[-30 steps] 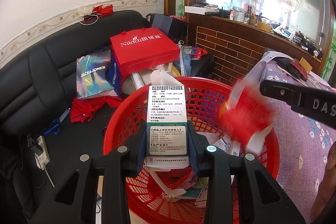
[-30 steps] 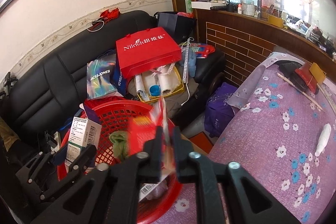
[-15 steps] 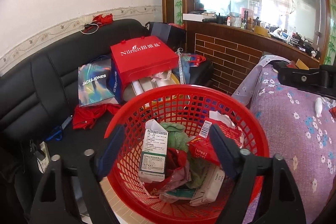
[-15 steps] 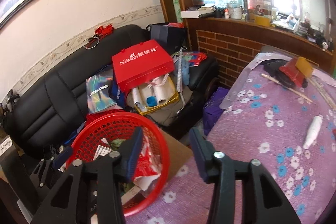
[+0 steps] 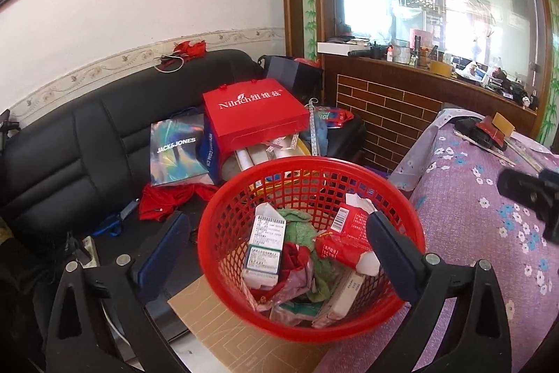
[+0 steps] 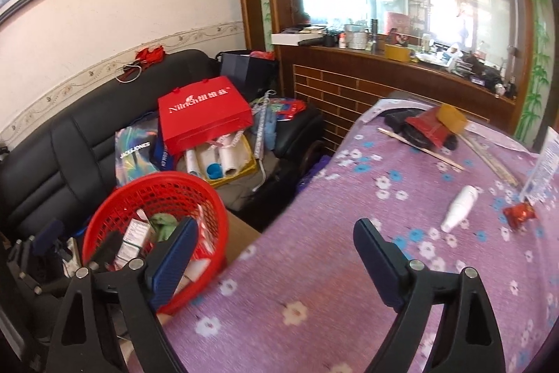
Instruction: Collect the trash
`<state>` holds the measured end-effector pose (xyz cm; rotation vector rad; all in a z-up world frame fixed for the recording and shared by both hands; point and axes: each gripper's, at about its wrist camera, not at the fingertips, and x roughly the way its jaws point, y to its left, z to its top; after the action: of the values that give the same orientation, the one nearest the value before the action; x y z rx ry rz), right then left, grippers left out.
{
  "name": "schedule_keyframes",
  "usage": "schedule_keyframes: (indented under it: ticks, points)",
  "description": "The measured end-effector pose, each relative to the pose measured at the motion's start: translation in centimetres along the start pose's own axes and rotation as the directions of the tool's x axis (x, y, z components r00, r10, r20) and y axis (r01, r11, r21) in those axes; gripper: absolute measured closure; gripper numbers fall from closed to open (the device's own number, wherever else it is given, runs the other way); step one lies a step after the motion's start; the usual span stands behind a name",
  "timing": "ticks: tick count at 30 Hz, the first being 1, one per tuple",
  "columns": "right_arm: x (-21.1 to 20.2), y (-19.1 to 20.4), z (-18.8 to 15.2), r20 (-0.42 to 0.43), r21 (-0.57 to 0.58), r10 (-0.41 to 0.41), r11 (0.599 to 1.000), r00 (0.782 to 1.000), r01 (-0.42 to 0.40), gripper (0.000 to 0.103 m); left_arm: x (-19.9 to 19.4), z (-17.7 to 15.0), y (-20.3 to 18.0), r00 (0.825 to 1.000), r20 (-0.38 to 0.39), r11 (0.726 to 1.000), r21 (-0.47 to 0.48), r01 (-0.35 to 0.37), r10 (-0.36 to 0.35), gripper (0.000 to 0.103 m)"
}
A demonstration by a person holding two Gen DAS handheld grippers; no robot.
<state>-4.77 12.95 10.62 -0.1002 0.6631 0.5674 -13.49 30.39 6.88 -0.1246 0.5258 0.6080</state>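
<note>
Since the earlier frames the medicine box (image 5: 264,245) and red packet (image 5: 344,242) had dropped into the red basket (image 5: 223,208). Left gripper (image 5: 276,254) and right gripper (image 6: 272,254) had just opened, jaws wide and empty. Next, the white bottle (image 6: 459,208), well right of the basket on the desk (image 6: 349,285), wanted squarely straddling jaws.

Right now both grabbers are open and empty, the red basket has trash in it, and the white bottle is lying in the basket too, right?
Not quite. The white bottle lies on the purple flowered tablecloth, not in the red basket; the right wrist view shows it. The rest holds: the left gripper and right gripper have just been opening and hold nothing, and the basket holds trash.
</note>
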Motion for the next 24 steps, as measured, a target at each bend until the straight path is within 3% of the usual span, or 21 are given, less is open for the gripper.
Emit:
schedule_keyframes:
  ticks: [14,19,24]
  points:
    - [-5.2,-1.2,-5.2,0.056,-0.069,-0.141,0.987,0.988,0.144,0.002,-5.7,-2.9,-1.2,0.996,0.059,0.997,0.047,-0.067,0.064,0.0]
    - [-7.4,-2.3,-7.8,0.071,-0.07,-0.202,0.976,0.977,0.206,0.001,-7.6,-4.7,-2.2,0.997,0.051,0.992,0.109,-0.057,0.052,0.0]
    - [-9.6,-3.5,-10.0,0.074,-0.042,-0.218,0.974,0.973,0.221,0.001,-9.7,-6.0,-3.0,0.995,0.08,0.992,0.106,-0.063,0.054,0.0]
